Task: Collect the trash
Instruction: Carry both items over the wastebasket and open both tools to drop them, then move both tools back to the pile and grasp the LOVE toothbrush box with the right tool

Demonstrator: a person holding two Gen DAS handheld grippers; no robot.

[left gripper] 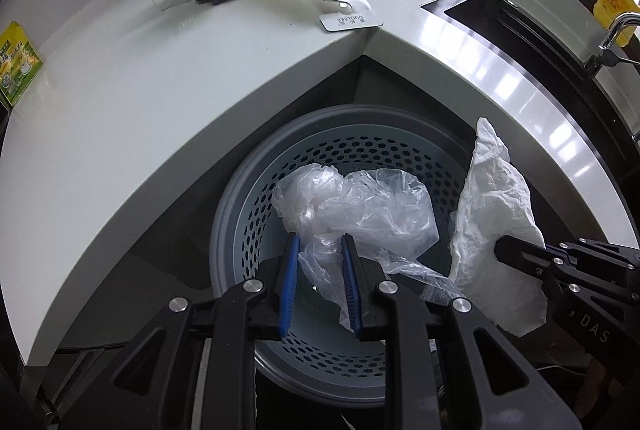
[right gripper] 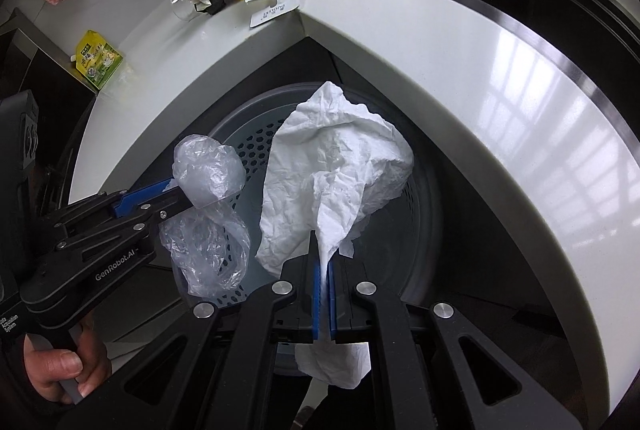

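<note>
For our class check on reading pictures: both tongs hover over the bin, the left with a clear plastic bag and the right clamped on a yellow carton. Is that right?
Not quite. The right wrist view shows the right tongs clamped on a white paper, not a yellow carton. The rest holds: both hover over the bin, and the left tongs have the plastic bag.

Two handheld grippers shown side by side

The left black gripper with blue pads (left gripper: 320, 270) is seen parted; the right black gripper (right gripper: 325, 270) is pressed closed, pointing toward twelve o'clock.

Daylight from windows on the right glares in window-shaped patches on the white countertop (left gripper: 500, 86); both fisheye views curve strongly, corners vignetted black.
</note>
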